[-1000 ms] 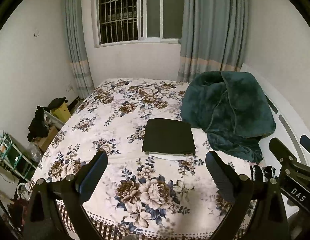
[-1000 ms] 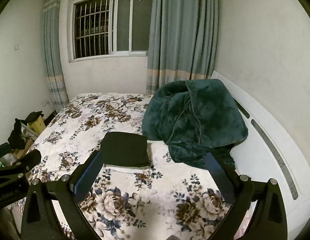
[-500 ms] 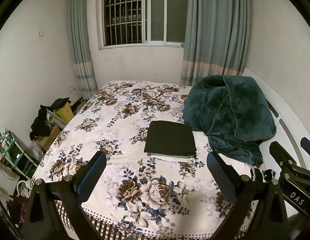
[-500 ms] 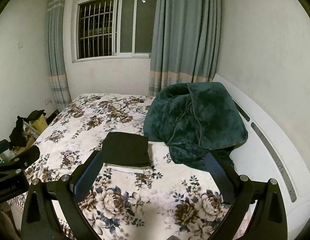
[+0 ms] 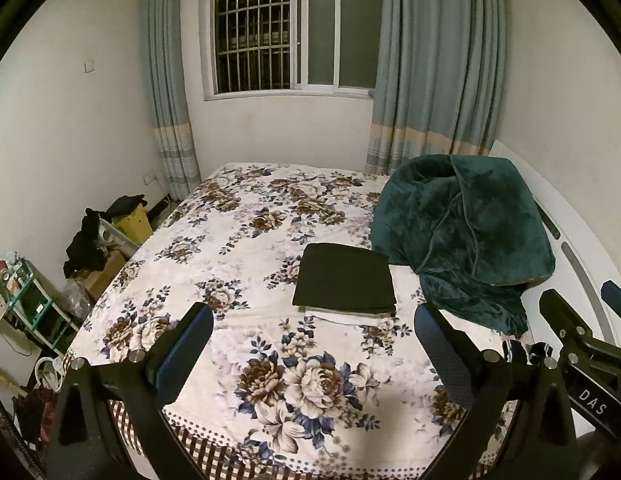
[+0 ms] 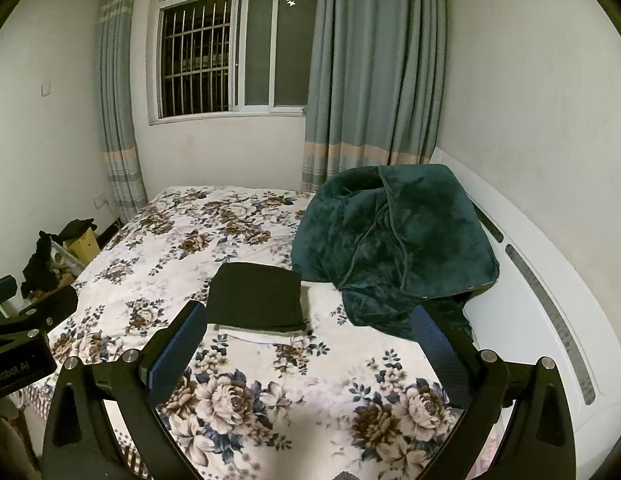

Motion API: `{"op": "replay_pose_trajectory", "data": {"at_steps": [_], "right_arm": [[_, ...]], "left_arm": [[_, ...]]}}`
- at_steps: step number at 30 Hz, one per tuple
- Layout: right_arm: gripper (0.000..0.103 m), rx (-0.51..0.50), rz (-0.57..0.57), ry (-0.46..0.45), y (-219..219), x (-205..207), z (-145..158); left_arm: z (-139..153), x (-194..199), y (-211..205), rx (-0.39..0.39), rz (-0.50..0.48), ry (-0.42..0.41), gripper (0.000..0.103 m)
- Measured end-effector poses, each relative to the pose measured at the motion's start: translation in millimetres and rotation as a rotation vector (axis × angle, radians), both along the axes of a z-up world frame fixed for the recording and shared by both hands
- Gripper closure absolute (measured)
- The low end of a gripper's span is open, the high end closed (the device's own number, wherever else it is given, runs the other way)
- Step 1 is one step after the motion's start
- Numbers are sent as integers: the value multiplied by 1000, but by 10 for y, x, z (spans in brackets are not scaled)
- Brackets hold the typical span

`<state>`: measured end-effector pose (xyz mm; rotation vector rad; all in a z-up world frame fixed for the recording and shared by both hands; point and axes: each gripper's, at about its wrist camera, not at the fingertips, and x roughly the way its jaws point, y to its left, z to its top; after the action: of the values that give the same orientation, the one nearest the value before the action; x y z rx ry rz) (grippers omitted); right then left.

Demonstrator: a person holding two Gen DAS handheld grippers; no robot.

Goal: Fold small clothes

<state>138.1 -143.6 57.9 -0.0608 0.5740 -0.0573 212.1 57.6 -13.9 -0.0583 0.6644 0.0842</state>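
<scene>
left hand-held gripper (image 5: 312, 344): jaws wide apart, empty | right hand-held gripper (image 6: 308, 342): jaws wide apart, empty | folded black garment (image 5: 344, 280): flat mid-bed (image 5: 238, 232), atop white garment (image 5: 342, 317), touching green blanket (image 5: 462, 236) on right edge

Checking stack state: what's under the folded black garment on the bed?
A folded white item lies under the black garment, only its near edge peeking out. How far it extends, or whether more lies beneath, is covered. Both grippers are open, holding nothing.

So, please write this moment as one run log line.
left tongs: open, empty | right tongs: open, empty | folded black cloth on white cloth | on bed
</scene>
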Motion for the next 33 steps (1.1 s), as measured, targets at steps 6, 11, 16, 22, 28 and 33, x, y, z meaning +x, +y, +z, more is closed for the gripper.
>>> {"op": "replay_pose_trajectory", "data": {"at_steps": [6, 11, 16, 22, 28, 33], "right_arm": [[0, 6, 2, 6, 13, -25, 0], [0, 7, 6, 6, 28, -33, 14], [0, 9, 10, 2, 57, -42, 35], [0, 7, 12, 3, 75, -23, 48], [0, 6, 10, 2, 81, -38, 36], [0, 9, 10, 3, 89, -48, 35]], "left_arm": [[7, -11, 1, 1, 2, 0, 0], [0, -27, 14, -3, 3, -1, 0], [-1, -27, 15, -2, 2, -1, 0], [-2, -31, 19, -3, 1, -2, 0], [0, -57, 37, -2, 6, 0, 0], [-6, -57, 28, -4, 8, 0, 0]]}}
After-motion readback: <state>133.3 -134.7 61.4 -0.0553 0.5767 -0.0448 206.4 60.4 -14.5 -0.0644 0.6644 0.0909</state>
